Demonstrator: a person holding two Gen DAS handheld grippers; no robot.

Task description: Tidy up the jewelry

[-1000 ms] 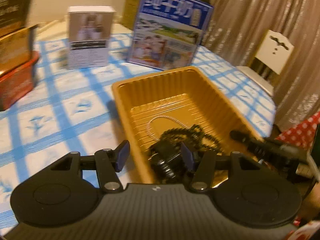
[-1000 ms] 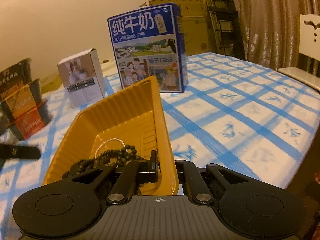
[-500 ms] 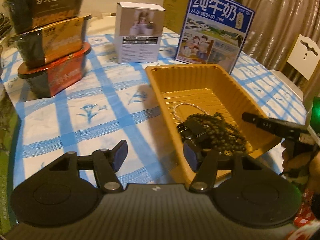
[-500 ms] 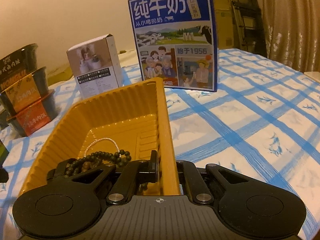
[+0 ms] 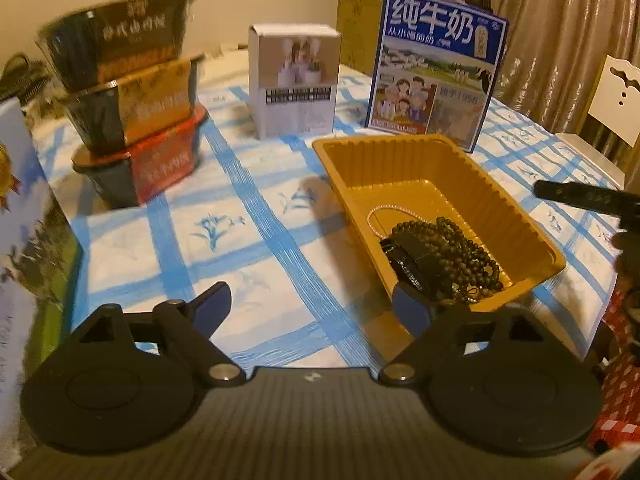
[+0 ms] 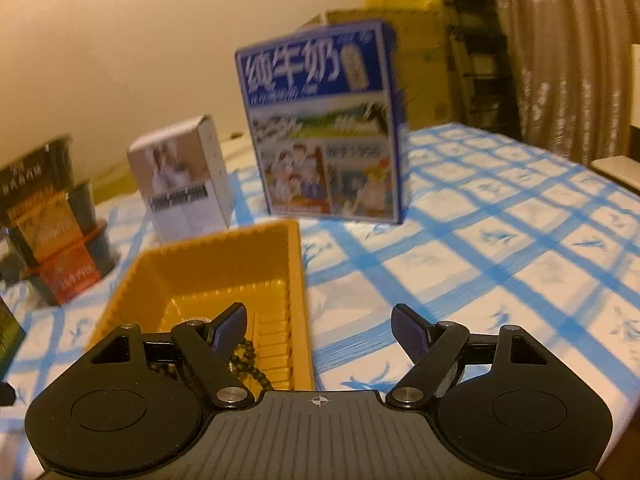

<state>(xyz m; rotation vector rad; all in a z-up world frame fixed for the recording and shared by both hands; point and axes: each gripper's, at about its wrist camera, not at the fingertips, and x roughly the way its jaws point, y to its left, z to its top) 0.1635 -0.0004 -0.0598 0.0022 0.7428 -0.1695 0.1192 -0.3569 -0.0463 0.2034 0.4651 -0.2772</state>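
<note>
A yellow plastic tray (image 5: 404, 148) sits on the blue-checked tablecloth; it also shows in the right wrist view (image 6: 224, 252). In it lie a dark bead necklace (image 5: 452, 248), a thin pale chain (image 5: 384, 212) and a black item (image 5: 404, 260). Dark beads (image 6: 248, 360) show behind my right gripper's left finger. My left gripper (image 5: 312, 304) is open and empty, above the table in front of the tray's near left corner. My right gripper (image 6: 320, 324) is open and empty, over the tray's right rim. Its dark tip (image 5: 576, 196) shows at the right of the left wrist view.
A blue milk carton (image 5: 436, 68) and a small white box (image 5: 296, 80) stand behind the tray. Three stacked noodle bowls (image 5: 128, 120) stand at the left. A white chair (image 5: 612, 104) is beyond the table's right edge. A box (image 5: 20, 240) stands at the near left.
My right gripper has opened and let go of the tray's rim, and has pulled back. My left gripper has drawn back and to the left, away from the tray.
</note>
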